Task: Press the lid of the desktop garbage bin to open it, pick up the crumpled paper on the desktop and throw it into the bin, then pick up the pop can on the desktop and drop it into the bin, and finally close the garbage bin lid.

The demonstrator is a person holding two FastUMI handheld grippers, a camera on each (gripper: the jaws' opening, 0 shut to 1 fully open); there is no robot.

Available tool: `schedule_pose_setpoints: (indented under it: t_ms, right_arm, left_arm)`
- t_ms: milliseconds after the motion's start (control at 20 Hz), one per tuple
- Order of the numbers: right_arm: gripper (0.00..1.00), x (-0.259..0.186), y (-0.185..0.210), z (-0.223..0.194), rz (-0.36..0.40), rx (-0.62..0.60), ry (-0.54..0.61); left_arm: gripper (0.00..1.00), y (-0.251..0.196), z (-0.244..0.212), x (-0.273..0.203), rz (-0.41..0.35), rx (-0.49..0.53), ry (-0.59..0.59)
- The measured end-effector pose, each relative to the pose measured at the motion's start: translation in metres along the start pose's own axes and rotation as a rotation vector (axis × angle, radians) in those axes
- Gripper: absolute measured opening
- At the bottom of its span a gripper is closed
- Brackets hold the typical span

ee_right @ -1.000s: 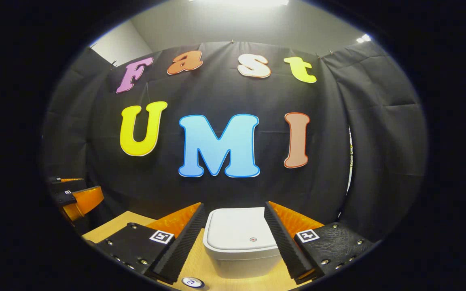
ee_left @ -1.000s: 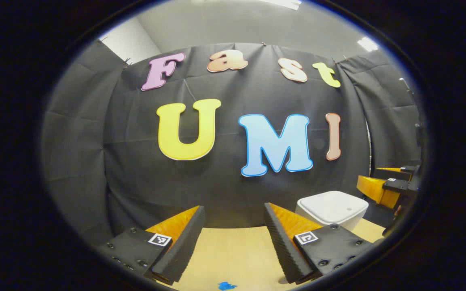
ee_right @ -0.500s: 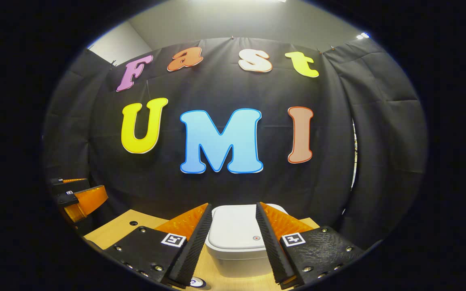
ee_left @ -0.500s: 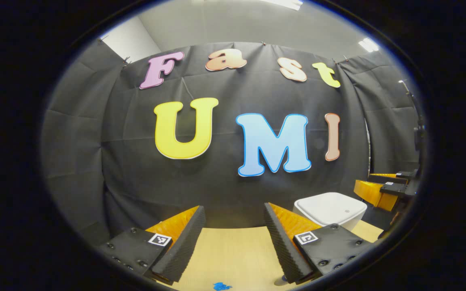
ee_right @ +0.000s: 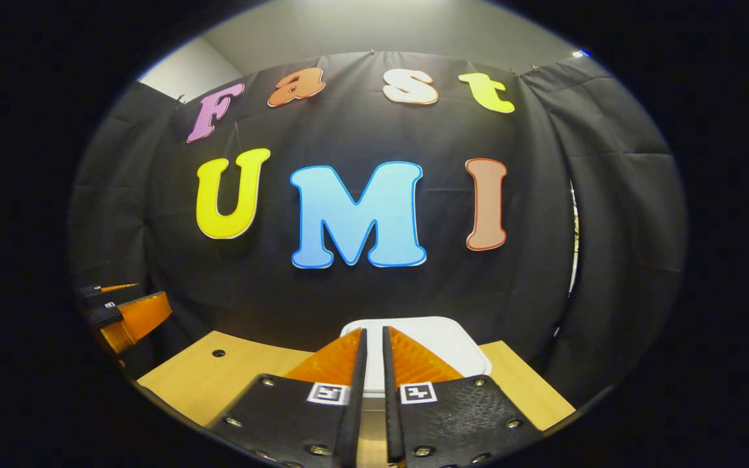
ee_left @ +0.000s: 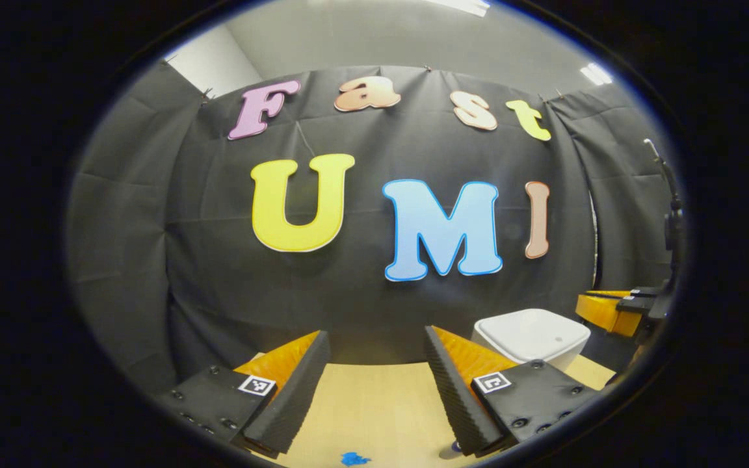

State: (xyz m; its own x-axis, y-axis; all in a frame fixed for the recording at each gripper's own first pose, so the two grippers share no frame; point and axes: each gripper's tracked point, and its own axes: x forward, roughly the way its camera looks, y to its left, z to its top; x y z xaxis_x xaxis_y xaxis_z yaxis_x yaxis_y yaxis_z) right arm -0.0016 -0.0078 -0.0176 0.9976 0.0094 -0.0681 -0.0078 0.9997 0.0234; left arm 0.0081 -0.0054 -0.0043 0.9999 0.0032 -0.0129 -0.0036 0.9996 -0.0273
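**Right gripper poised above the closed bin, ready for the lid press.**

Nearest to us, the right gripper has its fingers drawn almost together with only a thin slit between them and nothing held; we judge this narrow tip is formed to push the lid of the garbage bin, over whose near edge it hangs. Whether it touches the lid we cannot tell. The left gripper hovers over the desktop to the bin's left, fingers spread wide and empty, presumably kept clear for the pickups. A small blue scrap lies nearer than the bin, below that gripper. Beyond, the bin's lid sits flat and shut, so we cannot see its contents.
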Motion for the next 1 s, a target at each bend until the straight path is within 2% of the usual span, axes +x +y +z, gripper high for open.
schedule_pose_setpoints:
  t_ms: [50, 400, 1000]
  right_arm:
    - [0.02, 0.013, 0.000, 0.001, -0.002, 0.009, -0.004]
    - [0.02, 0.029, -0.004, -0.019, 0.003, 0.025, 0.042]
    - [0.02, 0.062, -0.021, -0.087, -0.007, 0.035, 0.198]
  left_arm:
    - [0.94, 0.001, 0.001, 0.000, 0.001, 0.002, 0.000]
    - [0.95, 0.001, 0.000, 0.003, 0.003, 0.001, -0.001]
    - [0.95, 0.009, -0.005, 0.006, 0.020, 0.011, 0.012]
